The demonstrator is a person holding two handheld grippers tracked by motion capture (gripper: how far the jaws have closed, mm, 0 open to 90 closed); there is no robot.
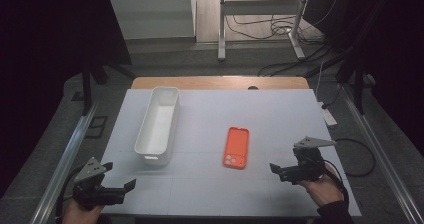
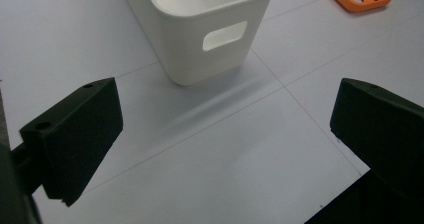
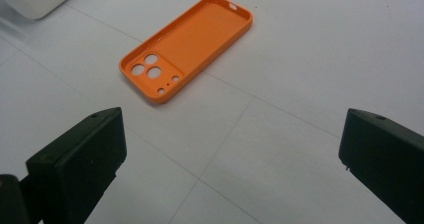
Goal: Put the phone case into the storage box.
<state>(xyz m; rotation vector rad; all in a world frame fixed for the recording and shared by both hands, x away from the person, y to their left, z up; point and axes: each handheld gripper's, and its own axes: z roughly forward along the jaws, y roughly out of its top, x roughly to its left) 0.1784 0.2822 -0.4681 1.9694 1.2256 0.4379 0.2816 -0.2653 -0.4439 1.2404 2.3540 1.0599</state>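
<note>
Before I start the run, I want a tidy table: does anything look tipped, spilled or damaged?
Nothing stands out. The white plastic bin stands upright and looks empty. The orange phone case lies flat, open side up, apart from the bin and looks intact. Both tools, left tool and right tool, are open and touch neither.

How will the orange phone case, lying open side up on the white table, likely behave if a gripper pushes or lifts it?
The thin orange phone case is empty, so probably light. Lying flat, it would likely slide, not tip or roll. Its low walls suggest some flex when pinched by the open right gripper.
</note>
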